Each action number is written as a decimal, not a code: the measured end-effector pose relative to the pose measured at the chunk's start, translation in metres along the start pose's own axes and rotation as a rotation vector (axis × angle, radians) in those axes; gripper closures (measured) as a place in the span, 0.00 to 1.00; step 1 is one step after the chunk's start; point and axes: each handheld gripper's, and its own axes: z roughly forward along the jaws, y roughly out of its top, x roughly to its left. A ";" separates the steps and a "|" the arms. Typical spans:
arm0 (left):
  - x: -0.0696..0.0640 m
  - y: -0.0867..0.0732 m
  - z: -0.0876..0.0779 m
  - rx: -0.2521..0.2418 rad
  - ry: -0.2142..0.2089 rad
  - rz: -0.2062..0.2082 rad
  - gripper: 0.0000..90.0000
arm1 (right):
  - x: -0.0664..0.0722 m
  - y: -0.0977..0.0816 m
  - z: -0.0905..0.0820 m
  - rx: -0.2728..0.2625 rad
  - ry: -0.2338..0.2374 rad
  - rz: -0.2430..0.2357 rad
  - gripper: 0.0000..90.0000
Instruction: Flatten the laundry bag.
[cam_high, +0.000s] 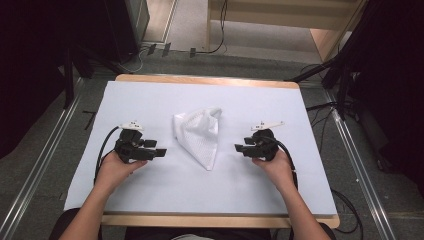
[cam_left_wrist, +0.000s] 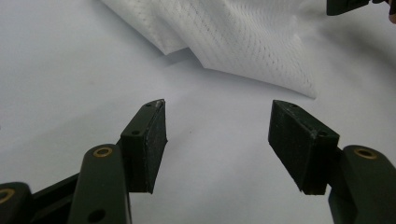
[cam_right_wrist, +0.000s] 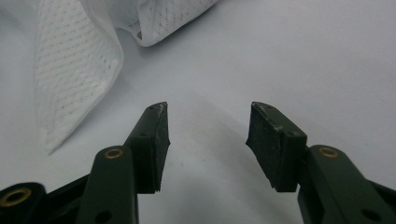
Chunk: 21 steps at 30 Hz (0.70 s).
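White mesh cloth (cam_high: 199, 134) lies crumpled between the left gripper (cam_high: 159, 152) and right gripper (cam_high: 239, 148), both wide and empty, nothing blocking either.

White mesh cloth (cam_high: 200, 134) – tiny dotted weave, pale table cover (cam_high: 150, 190), black grippers

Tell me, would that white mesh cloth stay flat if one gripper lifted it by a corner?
Probably not. The white mesh cloth lies crumpled in soft folds, so it would likely droop. Its thin, holey weave suggests it is light. Pushed, it would probably bunch rather than slide whole.
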 end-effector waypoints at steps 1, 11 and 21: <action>0.001 0.000 0.000 0.003 0.001 -0.006 0.43 | 0.000 0.001 0.001 -0.001 0.003 -0.002 0.56; 0.001 -0.001 0.000 0.009 0.024 0.003 0.42 | 0.002 0.010 0.003 -0.002 0.020 0.018 0.76; 0.004 -0.001 0.000 0.011 0.042 0.002 0.41 | 0.001 0.025 0.004 0.016 0.040 0.043 1.00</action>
